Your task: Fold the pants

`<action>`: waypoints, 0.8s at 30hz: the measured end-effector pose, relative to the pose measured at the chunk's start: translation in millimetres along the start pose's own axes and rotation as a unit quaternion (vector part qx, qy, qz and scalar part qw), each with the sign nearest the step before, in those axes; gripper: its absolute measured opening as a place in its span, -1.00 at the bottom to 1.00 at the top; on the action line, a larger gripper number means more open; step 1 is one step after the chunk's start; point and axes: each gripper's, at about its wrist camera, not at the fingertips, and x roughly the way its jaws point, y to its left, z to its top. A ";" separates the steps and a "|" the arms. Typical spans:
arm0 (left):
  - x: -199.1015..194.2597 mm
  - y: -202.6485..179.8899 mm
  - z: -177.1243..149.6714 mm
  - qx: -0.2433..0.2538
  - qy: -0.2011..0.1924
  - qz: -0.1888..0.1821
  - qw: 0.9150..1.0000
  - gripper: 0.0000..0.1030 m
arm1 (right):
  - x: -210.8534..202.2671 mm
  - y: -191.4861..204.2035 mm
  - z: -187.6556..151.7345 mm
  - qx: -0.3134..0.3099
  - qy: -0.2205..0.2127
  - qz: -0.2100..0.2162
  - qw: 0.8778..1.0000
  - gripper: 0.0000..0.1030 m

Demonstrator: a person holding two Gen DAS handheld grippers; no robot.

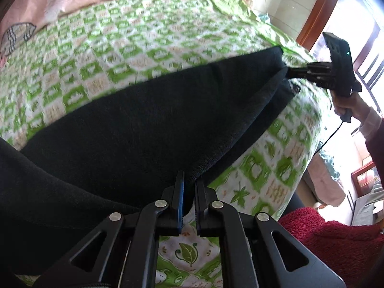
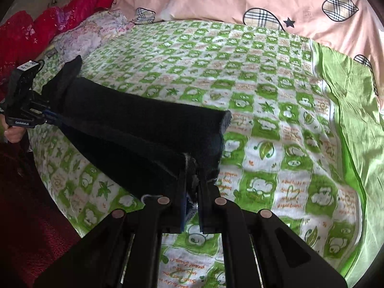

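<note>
Window daylight; motion blur; fisheye edges

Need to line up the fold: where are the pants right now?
The pants stretch across the green bedsheet, clamped between the left gripper and right gripper.

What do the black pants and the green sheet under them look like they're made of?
Black pants: seemingly a thick knit or fleece, matte with a fuzzy nap; the cut end shows a soft, bulky, greyish edge. Green sheet: probably thin woven cotton, printed with green-and-white checks, lying in fine wrinkles; its plain green border has a slight sheen, so a blend is possible.
</note>
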 end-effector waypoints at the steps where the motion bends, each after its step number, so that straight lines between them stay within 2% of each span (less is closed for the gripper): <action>1: 2.5 1.2 -1.2 -0.005 0.003 -0.002 1.000 -0.84 | 1.5 1.2 -0.9 0.001 0.009 -0.001 1.000 -0.79; 2: 1.8 1.5 -1.6 -0.010 0.002 -0.003 1.000 -0.82 | 0.4 3.8 -1.8 -0.002 0.013 -0.008 1.000 -0.72; 4: -3.1 0.6 -2.0 -0.011 -0.003 -0.006 1.000 -0.65 | -2.4 6.8 -2.9 -0.001 0.023 -0.015 1.000 -0.41; 5: -7.1 -0.2 -3.2 -0.012 -0.005 -0.010 1.000 -0.50 | -5.0 8.3 -3.7 0.002 0.031 -0.020 0.999 -0.15; 6: -10.2 -0.5 -5.1 -0.013 -0.009 -0.010 1.000 -0.33 | -8.2 9.8 -4.3 0.005 0.032 -0.023 0.999 -0.06; 8: -16.6 0.4 -9.8 -0.019 -0.015 -0.006 1.000 -0.22 | -17.7 15.1 -3.9 0.009 0.020 -0.021 1.000 -0.06; 10: -23.7 4.1 -15.6 -0.031 -0.019 -0.007 0.999 -0.22 | -26.5 22.9 -1.9 0.016 -0.003 -0.012 1.000 -0.06; 16: -51.9 29.6 -25.0 -0.096 -0.041 0.002 0.995 -0.16 | -18.0 69.0 20.4 0.023 -0.065 0.058 0.996 -0.04; 18: -65.3 45.1 -24.9 -0.124 -0.053 0.036 0.990 0.15 | -1.4 88.5 30.1 0.023 -0.067 0.090 0.993 -0.04; 20: -78.9 66.5 -24.6 -0.158 -0.064 0.062 0.983 0.16 | 17.0 110.5 40.6 0.016 -0.061 0.121 0.991 -0.04; 24: -97.1 109.7 -21.3 -0.227 -0.065 0.087 0.968 0.17 | 46.8 155.7 62.6 -0.006 -0.056 0.173 0.983 -0.04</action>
